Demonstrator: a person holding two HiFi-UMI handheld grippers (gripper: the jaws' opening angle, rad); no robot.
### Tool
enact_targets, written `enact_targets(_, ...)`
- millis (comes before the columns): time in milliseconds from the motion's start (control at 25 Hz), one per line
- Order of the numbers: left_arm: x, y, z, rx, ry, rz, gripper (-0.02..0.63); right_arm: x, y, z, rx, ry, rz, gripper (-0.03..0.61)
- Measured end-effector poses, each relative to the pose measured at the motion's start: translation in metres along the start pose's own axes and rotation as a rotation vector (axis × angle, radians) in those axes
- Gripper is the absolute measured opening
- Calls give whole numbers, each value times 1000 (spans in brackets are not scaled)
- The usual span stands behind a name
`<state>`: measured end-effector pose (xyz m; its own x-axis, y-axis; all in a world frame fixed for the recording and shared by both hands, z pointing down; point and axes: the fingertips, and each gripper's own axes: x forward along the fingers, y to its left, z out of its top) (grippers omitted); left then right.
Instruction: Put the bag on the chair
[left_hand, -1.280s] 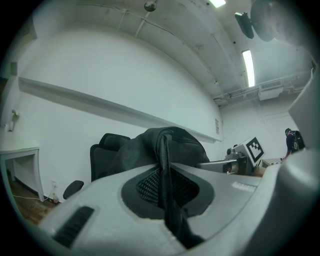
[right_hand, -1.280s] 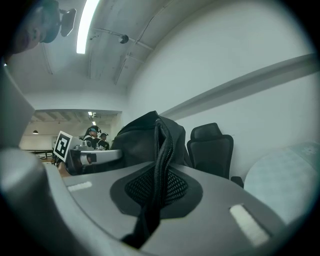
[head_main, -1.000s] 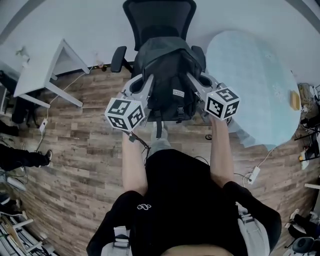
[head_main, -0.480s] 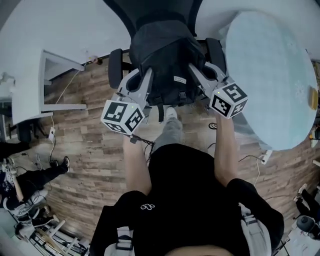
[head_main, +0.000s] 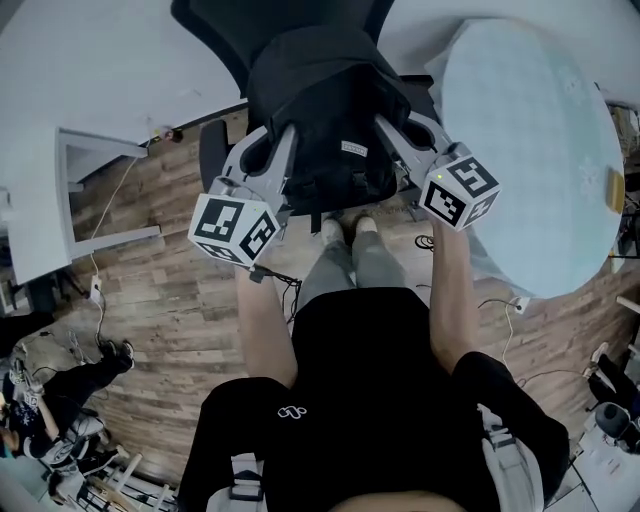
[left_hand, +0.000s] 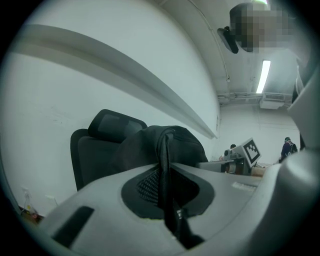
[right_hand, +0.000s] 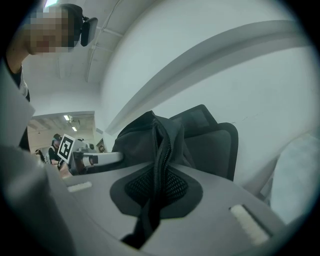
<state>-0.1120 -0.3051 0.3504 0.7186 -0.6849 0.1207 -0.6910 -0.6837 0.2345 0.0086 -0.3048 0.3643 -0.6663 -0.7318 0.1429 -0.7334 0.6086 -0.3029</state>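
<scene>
A black backpack (head_main: 322, 105) hangs between my two grippers, right in front of the black office chair (head_main: 215, 20) and hiding its seat. I cannot tell whether it rests on the seat. My left gripper (head_main: 287, 137) is shut on a black strap (left_hand: 164, 165) at the bag's left side. My right gripper (head_main: 384, 126) is shut on a zippered fold (right_hand: 160, 160) at its right side. In the left gripper view the bag (left_hand: 150, 142) bulges in front of the chair back (left_hand: 92, 147). In the right gripper view the bag (right_hand: 135, 140) also stands before the chair back (right_hand: 217, 145).
A round pale-blue table (head_main: 530, 130) stands close on the right of the chair. A white desk (head_main: 70, 190) stands at the left. Cables and a power strip (head_main: 518, 305) lie on the wood floor. The person's feet (head_main: 345, 228) are just behind the bag.
The person has stepped forward and both grippers have carried the bag closer to the chair; it now covers the seat. Both grips are unchanged.
</scene>
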Motion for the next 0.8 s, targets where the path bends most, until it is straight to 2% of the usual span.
enact_targets(440, 51, 33, -53, -64, 98, 22, 14, 24, -59, -43, 45, 107, -14, 20)
enact_targets(800, 90, 80, -81, -90, 102, 29, 14, 67, -103, -67, 55, 127, -27, 20)
